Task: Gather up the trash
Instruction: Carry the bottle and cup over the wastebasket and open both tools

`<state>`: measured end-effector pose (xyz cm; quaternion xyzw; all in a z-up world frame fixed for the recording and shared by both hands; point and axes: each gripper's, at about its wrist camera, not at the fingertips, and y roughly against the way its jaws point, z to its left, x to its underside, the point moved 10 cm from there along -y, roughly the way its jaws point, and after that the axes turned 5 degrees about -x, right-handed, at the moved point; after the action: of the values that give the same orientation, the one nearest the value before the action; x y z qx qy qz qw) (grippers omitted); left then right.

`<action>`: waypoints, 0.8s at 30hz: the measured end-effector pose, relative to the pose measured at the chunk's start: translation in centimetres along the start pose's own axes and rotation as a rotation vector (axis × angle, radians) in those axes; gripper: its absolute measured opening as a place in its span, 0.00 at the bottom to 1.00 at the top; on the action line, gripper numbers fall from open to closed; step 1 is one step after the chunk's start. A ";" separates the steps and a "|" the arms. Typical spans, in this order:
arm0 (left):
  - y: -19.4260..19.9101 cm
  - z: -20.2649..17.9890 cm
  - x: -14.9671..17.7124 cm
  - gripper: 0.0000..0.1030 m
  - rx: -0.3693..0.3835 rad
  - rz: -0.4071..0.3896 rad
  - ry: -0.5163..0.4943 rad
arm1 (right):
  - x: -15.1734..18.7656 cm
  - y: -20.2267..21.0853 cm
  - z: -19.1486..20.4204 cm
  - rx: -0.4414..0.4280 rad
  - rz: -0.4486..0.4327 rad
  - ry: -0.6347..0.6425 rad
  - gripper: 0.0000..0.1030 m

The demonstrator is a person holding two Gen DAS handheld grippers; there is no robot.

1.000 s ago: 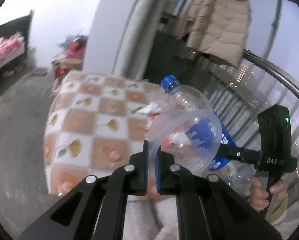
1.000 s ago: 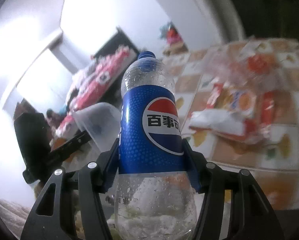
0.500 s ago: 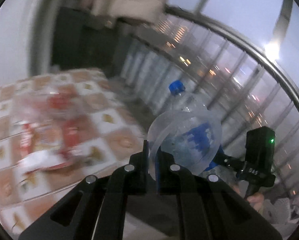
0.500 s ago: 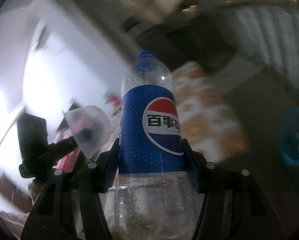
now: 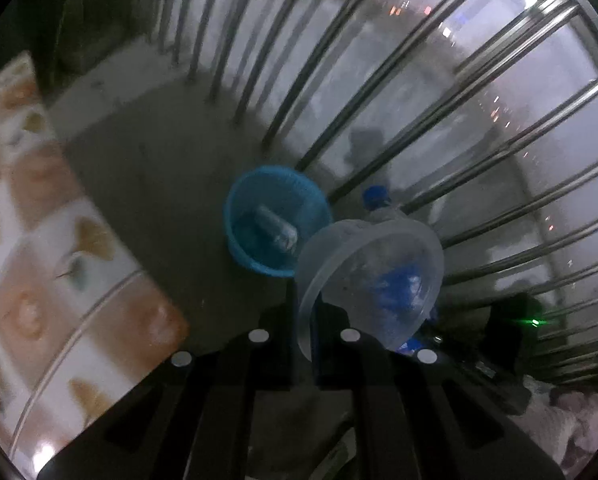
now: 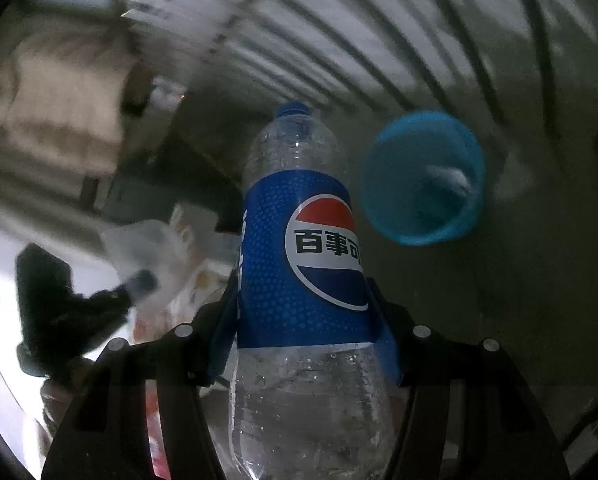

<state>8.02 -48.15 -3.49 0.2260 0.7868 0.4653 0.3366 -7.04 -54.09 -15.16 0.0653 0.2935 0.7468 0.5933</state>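
Note:
My left gripper point(image 5: 305, 320) is shut on the rim of a clear plastic cup point(image 5: 373, 276), held in the air. My right gripper point(image 6: 303, 312) is shut on an empty Pepsi bottle point(image 6: 299, 264) with a blue label and blue cap; the bottle also shows behind the cup in the left wrist view point(image 5: 375, 200). A blue mesh waste basket point(image 5: 277, 220) stands on the floor ahead of both grippers and holds a can. It lies up and right of the bottle in the right wrist view point(image 6: 423, 178). The cup also shows at the left there point(image 6: 139, 240).
A table with a checked flower-pattern cloth point(image 5: 39, 260) fills the left. A metal railing with vertical bars point(image 5: 419, 100) runs behind the basket. The grey concrete floor point(image 5: 147, 160) lies between table and railing. A hanging beige coat point(image 6: 59, 96) is blurred at upper left.
Both grippers have swung right, away from the table and toward the floor by the railing. The blue basket has come into view. Both still hold the same things.

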 end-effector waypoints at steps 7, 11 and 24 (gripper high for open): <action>-10.5 1.6 -2.9 0.05 -0.087 0.128 0.066 | -3.2 -1.7 -4.9 -0.018 0.009 -0.205 0.55; -12.7 1.3 -5.0 0.32 -0.060 0.132 0.047 | -7.4 -4.2 -6.0 -0.042 -0.017 -0.273 0.65; -8.3 5.1 -6.5 0.66 -0.054 -0.013 0.167 | -5.3 -6.5 -9.0 0.015 0.023 -0.310 0.77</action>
<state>15.80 -53.32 -10.48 0.1720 0.8007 0.5014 0.2789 -4.02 -61.44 -24.61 0.1878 0.2033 0.7322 0.6223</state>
